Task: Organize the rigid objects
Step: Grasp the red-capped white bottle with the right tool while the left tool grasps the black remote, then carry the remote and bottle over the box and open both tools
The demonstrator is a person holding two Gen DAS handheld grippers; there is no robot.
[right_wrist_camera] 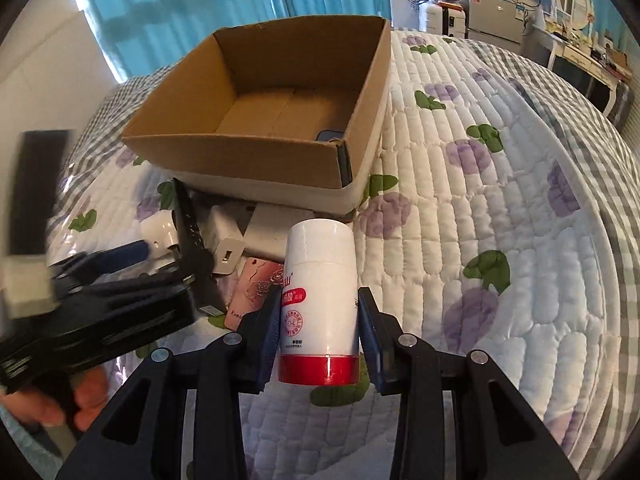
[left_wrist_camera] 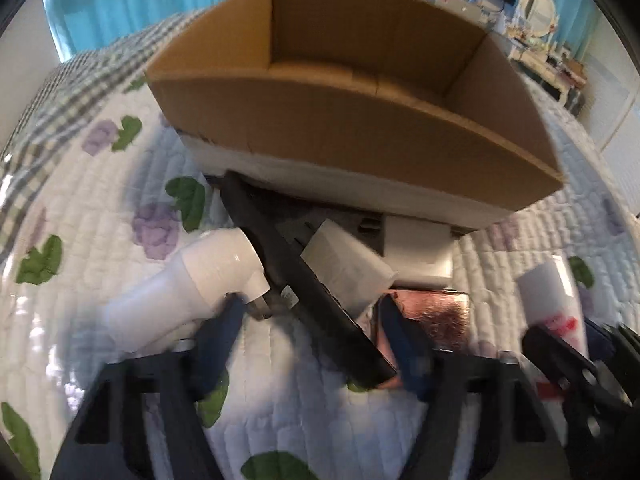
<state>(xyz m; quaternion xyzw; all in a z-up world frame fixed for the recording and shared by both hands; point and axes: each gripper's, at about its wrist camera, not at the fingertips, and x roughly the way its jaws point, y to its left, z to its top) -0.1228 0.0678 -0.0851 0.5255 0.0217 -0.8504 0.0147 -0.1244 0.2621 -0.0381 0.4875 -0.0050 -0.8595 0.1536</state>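
Currently our right gripper (right_wrist_camera: 318,330) clamps the white bottle (right_wrist_camera: 320,304) above the quilt (right_wrist_camera: 500,208) near the cardboard box (right_wrist_camera: 256,152), left gripper (left_wrist_camera: 316,340) spread open over the black bar (left_wrist_camera: 304,280); we should lift clear of the box's rim before releasing.

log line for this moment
right gripper: around bottle | left gripper: open, by remote | box: open on bed

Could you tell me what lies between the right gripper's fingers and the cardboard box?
In the right wrist view, the white bottle sits between the fingers, then bare quilt up to the cardboard box.
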